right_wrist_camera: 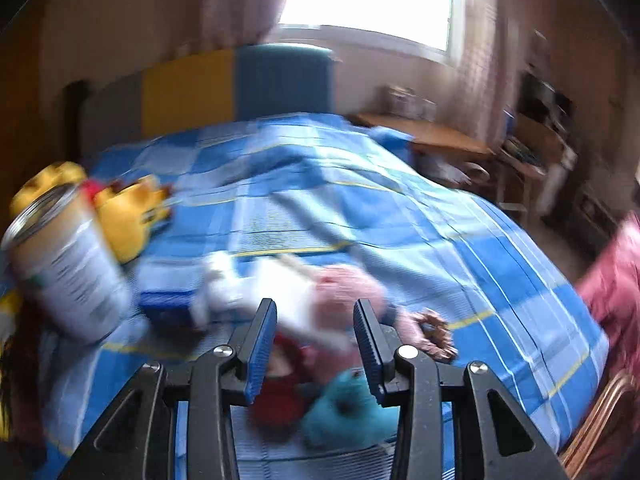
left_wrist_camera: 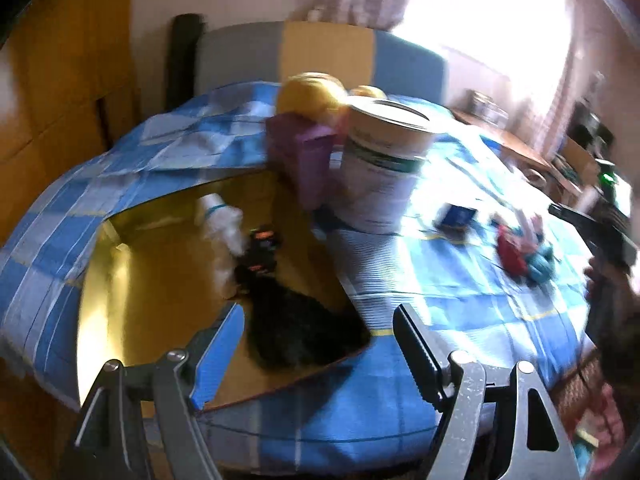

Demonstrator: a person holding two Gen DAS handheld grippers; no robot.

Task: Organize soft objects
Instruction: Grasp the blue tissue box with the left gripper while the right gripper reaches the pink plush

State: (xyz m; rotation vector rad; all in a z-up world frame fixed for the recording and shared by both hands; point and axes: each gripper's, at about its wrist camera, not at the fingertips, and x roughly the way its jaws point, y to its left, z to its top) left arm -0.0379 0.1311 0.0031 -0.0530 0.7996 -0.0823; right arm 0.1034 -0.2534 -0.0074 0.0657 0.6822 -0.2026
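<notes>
A bed covered with a blue, white and pale-checked quilt (left_wrist_camera: 460, 292) fills both wrist views, which are blurred. In the left wrist view, the left gripper (left_wrist_camera: 320, 340), grey metal with blue ribbed pads, hovers with its jaws spread wide and nothing between them, above an open brown cardboard box (left_wrist_camera: 160, 280) resting on the quilt. Inside the box lie a black furry soft toy (left_wrist_camera: 296, 328) and a white plush figure (left_wrist_camera: 224, 224). Just past the box stand a purple rectangular carton (left_wrist_camera: 308, 160) and a tall white cylindrical tin with a green band (left_wrist_camera: 384, 168), with a yellow plush toy (left_wrist_camera: 312, 96) behind them. In the right wrist view, the right gripper (right_wrist_camera: 316, 344), black with blue pads, hangs partly open and empty over a small heap of soft toys on the quilt (red (right_wrist_camera: 280, 396), teal (right_wrist_camera: 352, 412), pink and white (right_wrist_camera: 320, 300)); whether it touches them cannot be told. A small blue box (right_wrist_camera: 168, 308) lies beside that heap.
</notes>
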